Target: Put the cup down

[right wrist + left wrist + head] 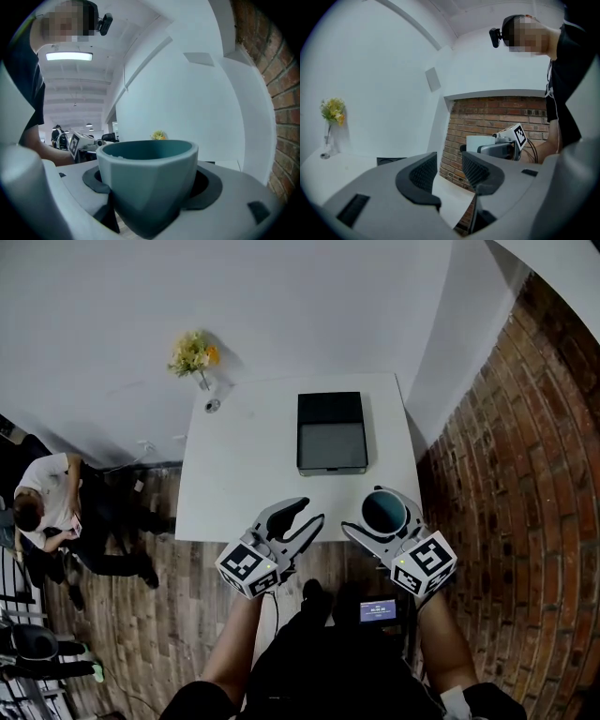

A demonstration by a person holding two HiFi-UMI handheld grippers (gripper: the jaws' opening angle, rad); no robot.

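We have the cup [384, 510] clamped in the right gripper [382, 517]. As we judge it, the step in hand is to bring it in over the tabletop [244, 474] and set it down.

To do this well, we should hold the cup upright, mouth up as it stands now. We carry it further toward 12 o'clock until its whole base has white surface beneath it. We lower it until the base rests flat, and only then spread the fingers [93, 180]. Letting go this close to the edge could tip it onto the floor [141, 634]. The bare stretch in front of the box [330, 432] looks roomy enough. The box lies at about 11 o'clock from the cup, well apart from it.

In the head view the cup hangs at the tabletop's 5 o'clock corner, just over the near right edge. We cannot tell whether its base touches anything. In the right gripper view the cup fills the gap between the fingers. One dark pad presses its wall at 9 o'clock and the other at 3 o'clock. The rim stands above the pads and the tapered base below them. The fingers stand wide, yet they grip the cup.

The left gripper [307, 514] sits at 9 o'clock from the cup, near it. Its fingers are apart with nothing between them. We would hold it clear of the landing spot.
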